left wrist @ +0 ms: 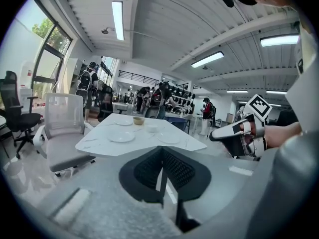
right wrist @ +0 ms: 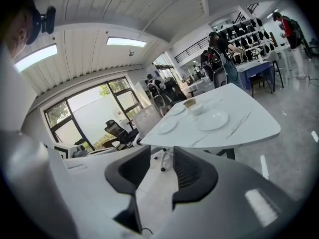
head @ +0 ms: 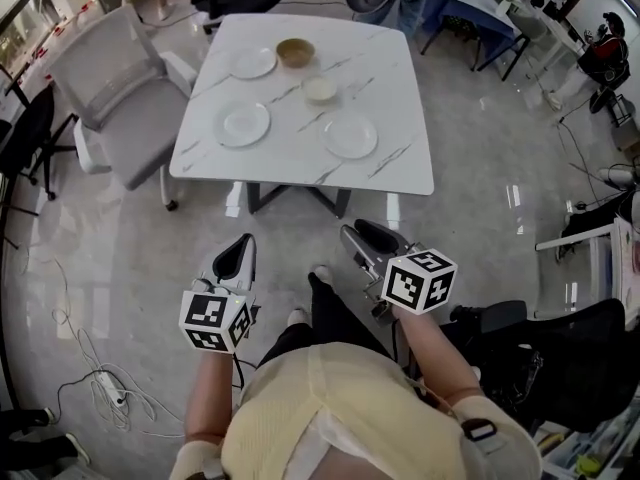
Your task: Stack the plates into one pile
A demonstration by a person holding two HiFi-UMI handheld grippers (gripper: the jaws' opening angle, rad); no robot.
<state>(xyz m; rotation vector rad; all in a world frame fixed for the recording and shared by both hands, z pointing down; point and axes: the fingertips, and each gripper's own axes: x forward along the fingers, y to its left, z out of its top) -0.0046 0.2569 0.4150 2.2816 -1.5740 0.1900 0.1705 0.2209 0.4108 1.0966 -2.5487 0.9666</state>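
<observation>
So, nothing's stacked yet: all three white plates sit apart on the white marble-look tabletop (head: 395, 88). The far plate (head: 253, 63) is at the back left. The left plate (head: 244, 124) is nearer on that same side, and the right plate (head: 350, 135) is toward the near right edge. A brown bowl (head: 295, 52) sits just beside the far plate. A pale bowl (head: 320, 89) is roughly in the middle, between the plates; can't really tell if anything's in it, it's too small from here.

Left tongs (left wrist: 162, 156) are closed, pads pressed together with nothing between them. Right tongs (right wrist: 161, 152) are spread wide and empty, with just the grey floor (head: 480, 198) showing through the gap. Both are held well short of the tabletop, out over the floor, and both point toward it. A grey mesh chair (head: 105, 78) stands at the tabletop's left side.
</observation>
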